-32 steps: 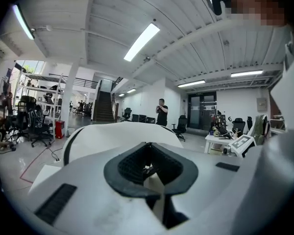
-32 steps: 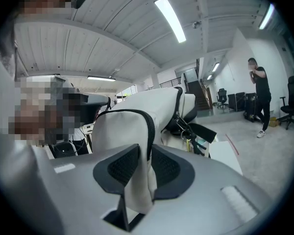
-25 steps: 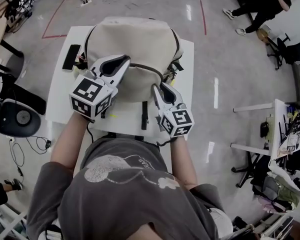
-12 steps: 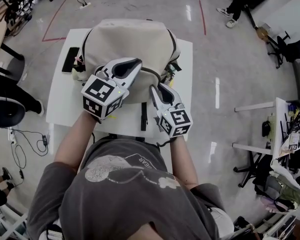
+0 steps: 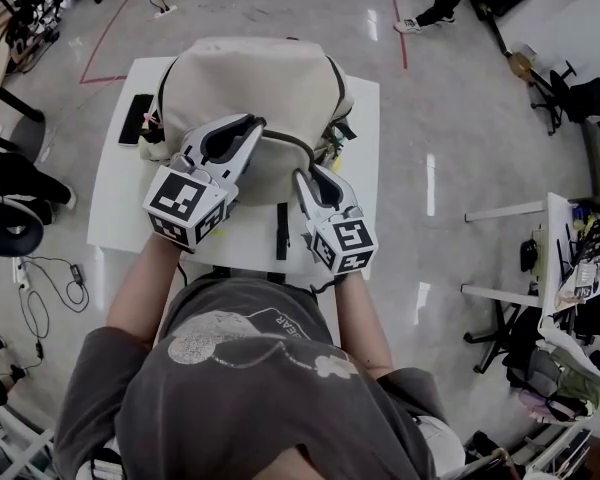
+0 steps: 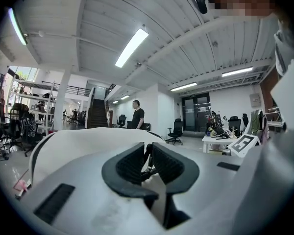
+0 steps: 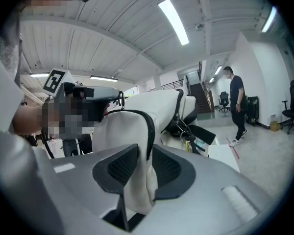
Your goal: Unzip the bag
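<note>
bag cloth sits in both claws: the left claw has its ribbed dark pads nearly together on the small dark zipper pull. the right claw has a fold of cream cloth between its pads, just beside the black zipper track, and its jaws are opening at this moment. that is the likely trouble: if the right claw lets the fold go while the left one draws on the pull, the soft shell would probably bunch and travel with the slider instead of the teeth parting. the whole bag could also slide on the smooth white surface. the pull is thin and looks hard, so it may twist out from between the pads if tugged off the line of the track. the cloth looks like a matte, canvas-like weave, thick enough to hold a rounded fold. the bag is a domed, stuffed backpack shape with dark piping and a dark strap, lying across the middle of the surface in front of the person.
</note>
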Demonstrator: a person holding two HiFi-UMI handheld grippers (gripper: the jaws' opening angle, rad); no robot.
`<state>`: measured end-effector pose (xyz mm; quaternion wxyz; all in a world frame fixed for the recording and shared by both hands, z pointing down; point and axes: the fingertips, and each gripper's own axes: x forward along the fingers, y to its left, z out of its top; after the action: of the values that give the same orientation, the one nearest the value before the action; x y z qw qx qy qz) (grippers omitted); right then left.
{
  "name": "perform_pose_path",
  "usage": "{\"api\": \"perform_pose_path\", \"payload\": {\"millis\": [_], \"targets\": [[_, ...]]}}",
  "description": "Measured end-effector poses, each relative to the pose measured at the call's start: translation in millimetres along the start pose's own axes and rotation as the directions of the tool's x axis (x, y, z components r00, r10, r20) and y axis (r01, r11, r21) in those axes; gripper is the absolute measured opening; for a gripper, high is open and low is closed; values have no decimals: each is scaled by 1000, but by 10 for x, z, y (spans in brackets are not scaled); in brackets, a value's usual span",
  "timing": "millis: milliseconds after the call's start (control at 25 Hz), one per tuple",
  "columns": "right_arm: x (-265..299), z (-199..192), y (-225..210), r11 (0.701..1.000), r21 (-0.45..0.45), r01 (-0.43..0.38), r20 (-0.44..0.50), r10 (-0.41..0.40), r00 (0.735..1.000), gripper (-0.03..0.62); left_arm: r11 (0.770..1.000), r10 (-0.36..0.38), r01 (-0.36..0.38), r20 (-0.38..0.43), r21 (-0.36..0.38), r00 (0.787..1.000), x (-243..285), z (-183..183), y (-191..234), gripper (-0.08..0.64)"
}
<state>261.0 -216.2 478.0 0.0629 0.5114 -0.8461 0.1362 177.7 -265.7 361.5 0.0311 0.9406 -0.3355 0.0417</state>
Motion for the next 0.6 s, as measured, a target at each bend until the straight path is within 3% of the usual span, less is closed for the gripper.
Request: {"api": "perform_pose_path", "payload": {"millis": [240, 600], "targets": [[-65, 27, -21, 1000, -6, 0, 18, 0, 1000, 94, 999, 50, -50, 33, 3, 998, -218, 55, 68, 98], [-231, -13, -153, 1000, 24, 11, 18, -11, 1000, 61, 993, 103, -105, -50, -47, 993, -511, -374, -58, 93]]}}
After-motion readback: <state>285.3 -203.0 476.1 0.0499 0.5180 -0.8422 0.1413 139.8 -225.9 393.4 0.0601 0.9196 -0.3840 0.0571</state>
